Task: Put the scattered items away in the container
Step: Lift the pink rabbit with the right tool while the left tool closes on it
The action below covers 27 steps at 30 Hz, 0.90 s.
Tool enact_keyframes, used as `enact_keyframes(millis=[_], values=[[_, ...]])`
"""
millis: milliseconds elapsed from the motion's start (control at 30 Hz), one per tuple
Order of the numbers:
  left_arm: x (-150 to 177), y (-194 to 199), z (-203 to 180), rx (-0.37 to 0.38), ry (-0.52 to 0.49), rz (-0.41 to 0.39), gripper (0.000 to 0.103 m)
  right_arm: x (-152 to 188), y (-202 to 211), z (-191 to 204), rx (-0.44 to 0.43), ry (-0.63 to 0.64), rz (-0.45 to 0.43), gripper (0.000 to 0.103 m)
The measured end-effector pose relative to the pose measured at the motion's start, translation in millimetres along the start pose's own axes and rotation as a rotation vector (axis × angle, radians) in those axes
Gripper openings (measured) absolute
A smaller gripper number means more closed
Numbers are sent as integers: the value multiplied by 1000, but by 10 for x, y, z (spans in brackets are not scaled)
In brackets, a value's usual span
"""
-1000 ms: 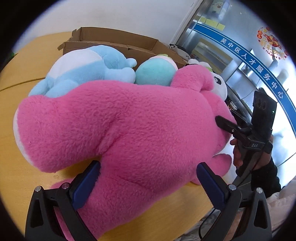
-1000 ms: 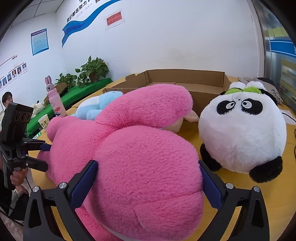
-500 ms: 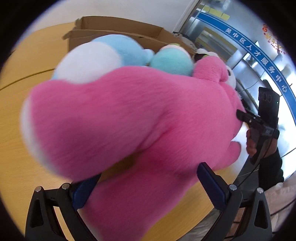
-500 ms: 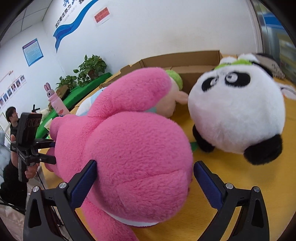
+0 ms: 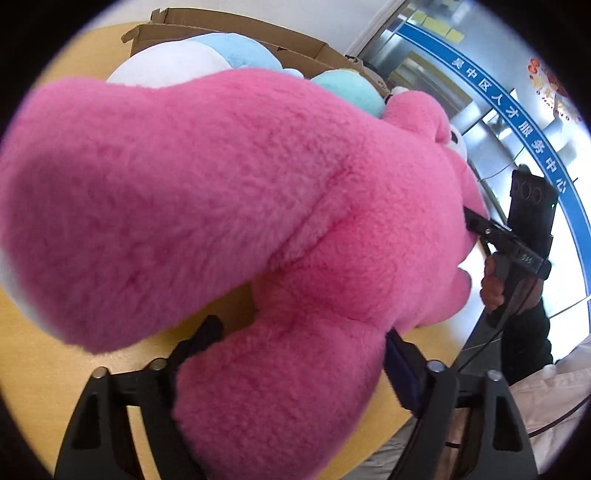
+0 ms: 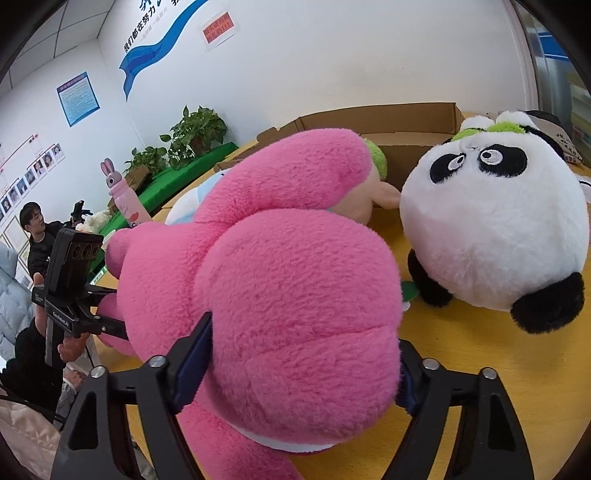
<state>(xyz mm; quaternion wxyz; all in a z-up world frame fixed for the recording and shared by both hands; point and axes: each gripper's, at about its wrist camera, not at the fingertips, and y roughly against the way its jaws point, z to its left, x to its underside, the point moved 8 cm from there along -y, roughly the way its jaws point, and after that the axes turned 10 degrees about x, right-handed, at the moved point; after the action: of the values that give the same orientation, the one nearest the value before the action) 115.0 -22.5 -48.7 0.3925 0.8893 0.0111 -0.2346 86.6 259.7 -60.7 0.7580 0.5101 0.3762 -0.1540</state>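
Note:
A big pink plush toy (image 5: pixel 240 206) fills the left wrist view and also shows in the right wrist view (image 6: pixel 295 280). My left gripper (image 5: pixel 299 354) is shut on one of its lower limbs. My right gripper (image 6: pixel 303 365) is shut on its rounded end at the other side. The toy is raised off the yellow table (image 6: pixel 480 354). The open cardboard box (image 6: pixel 402 125) stands behind it. A panda plush (image 6: pixel 495 225) lies on the table to the right. A blue and white plush (image 5: pixel 199 55) and a teal plush (image 5: pixel 354 92) lie beyond the pink toy.
The box (image 5: pixel 229 26) sits at the table's far side. The table edge runs close under both grippers. A pink rabbit bottle (image 6: pixel 123 199), potted plants (image 6: pixel 195 129) and a seated person (image 6: pixel 35 232) are off the table to the left.
Both grippers have closed on the pink toy and lifted it. It now stands higher and nearer to both cameras, hiding more of the blue plush and the box.

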Motion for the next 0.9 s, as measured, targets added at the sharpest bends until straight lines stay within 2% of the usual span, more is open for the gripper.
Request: enact_keyframes(millis=[233, 300, 367, 400, 467, 567, 667, 767, 833, 867, 900], values=[[-128, 97, -291, 28, -23, -69, 48, -180, 288, 51, -24, 5, -132, 76], [-201, 159, -368, 38, -40, -99, 24, -248, 385, 52, -9, 23, -158, 75], [-277, 183, -438, 33, -56, -109, 21, -285, 443, 61, 0, 29, -175, 74], [-306, 171, -469, 40, -65, -109, 0, -293, 472, 55, -5, 25, -187, 74], [-369, 100, -525, 127, -52, -100, 0, -287, 438, 92, -9, 37, -169, 72], [-428, -84, -489, 123, -27, -71, 2, -221, 334, 97, 7, 31, -134, 73], [-480, -89, -450, 220, 34, -93, 2, -144, 333, -111, 21, -18, -106, 80], [-460, -24, -448, 213, 8, -107, 4, -49, 278, -230, 38, -44, -74, 87], [-439, 75, -402, 198, 4, -133, 15, -4, 247, -280, 75, -36, -61, 90], [-454, 117, -356, 179, 10, -150, 34, 0, 241, -295, 79, -38, -62, 92], [-457, 172, -287, 143, 22, -171, 63, -5, 235, -299, 69, -48, -64, 94]])
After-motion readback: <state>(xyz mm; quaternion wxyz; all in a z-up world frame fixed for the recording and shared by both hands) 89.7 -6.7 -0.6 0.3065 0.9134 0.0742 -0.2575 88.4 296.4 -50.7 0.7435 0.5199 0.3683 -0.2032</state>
